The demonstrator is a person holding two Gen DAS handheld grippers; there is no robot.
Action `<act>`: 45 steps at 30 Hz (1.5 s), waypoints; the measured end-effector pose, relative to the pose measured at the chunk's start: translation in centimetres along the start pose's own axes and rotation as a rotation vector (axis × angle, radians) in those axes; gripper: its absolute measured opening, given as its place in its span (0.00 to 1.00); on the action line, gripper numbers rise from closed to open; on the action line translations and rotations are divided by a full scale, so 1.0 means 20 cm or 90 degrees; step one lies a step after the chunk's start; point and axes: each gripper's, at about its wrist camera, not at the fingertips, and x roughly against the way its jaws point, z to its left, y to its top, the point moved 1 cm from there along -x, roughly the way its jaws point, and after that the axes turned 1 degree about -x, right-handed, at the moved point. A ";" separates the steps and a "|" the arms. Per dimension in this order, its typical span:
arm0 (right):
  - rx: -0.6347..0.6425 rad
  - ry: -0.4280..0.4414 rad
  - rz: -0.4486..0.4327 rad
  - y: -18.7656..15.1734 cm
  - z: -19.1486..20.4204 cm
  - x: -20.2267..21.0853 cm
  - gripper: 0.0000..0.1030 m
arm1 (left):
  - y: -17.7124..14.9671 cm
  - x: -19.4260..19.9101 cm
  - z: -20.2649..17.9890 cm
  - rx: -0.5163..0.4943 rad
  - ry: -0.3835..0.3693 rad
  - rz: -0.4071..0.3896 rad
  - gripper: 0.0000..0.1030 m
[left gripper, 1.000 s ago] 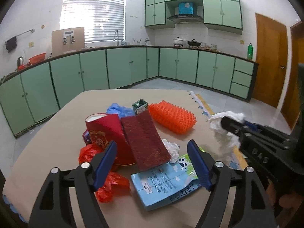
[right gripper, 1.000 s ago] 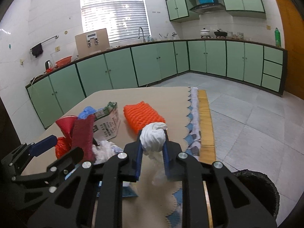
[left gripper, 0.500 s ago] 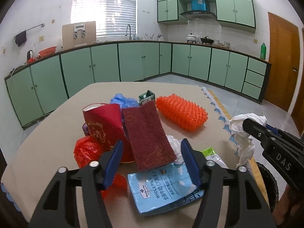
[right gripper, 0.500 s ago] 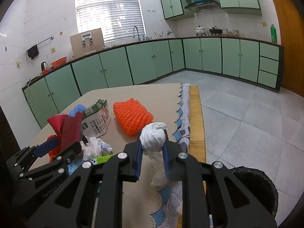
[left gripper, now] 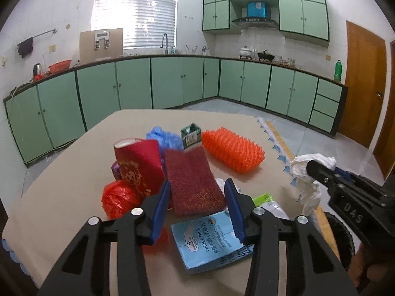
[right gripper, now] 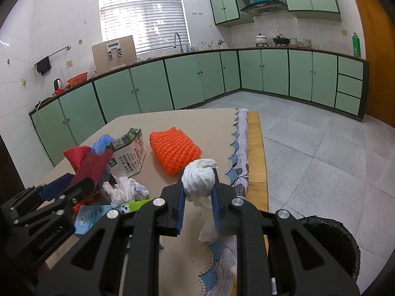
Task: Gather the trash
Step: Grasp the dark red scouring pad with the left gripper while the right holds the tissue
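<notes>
Trash is mostly still piled on the beige worktop (left gripper: pixel 61 185), so it looks like early days. Right tool (right gripper: pixel 197 197) is clamped on a crumpled white tissue wad (right gripper: pixel 198 180), hanging near the black bin (right gripper: pixel 330 236) beside the worktop's edge. Left tool (left gripper: pixel 197 209) has its jaws closing around the dark red scouring pad (left gripper: pixel 192 180), pads flanking it, not quite pressing yet.

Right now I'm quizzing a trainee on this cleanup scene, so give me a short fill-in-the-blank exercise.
1. The right gripper is shut on a wad of ____ tissue.
2. The left gripper is closing around a dark red ____.
3. The flat blue carton on the table reads "whole ____".

Missing words: white; scouring pad; milk
</notes>
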 end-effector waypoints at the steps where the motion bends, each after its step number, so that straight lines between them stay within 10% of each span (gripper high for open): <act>1: 0.001 0.000 -0.003 0.01 0.00 0.01 0.17 | 0.01 0.02 0.00 -0.001 -0.004 -0.006 0.43; 11: 0.002 -0.006 -0.028 0.05 -0.01 0.13 0.17 | 0.05 0.15 -0.04 -0.003 -0.045 -0.039 0.40; 13: 0.002 -0.009 -0.033 0.06 -0.02 0.15 0.17 | 0.06 0.16 -0.06 -0.009 -0.059 -0.040 0.17; 21: -0.011 -0.031 -0.037 0.05 -0.10 0.23 0.17 | 0.02 0.13 -0.14 -0.024 -0.084 -0.013 0.17; 30: -0.010 -0.024 -0.026 0.02 -0.09 0.19 0.17 | -0.06 0.10 -0.12 -0.036 0.001 -0.005 0.67; 45: -0.017 -0.026 -0.005 0.01 -0.10 0.13 0.17 | -0.12 -0.04 -0.07 -0.015 -0.019 0.060 0.47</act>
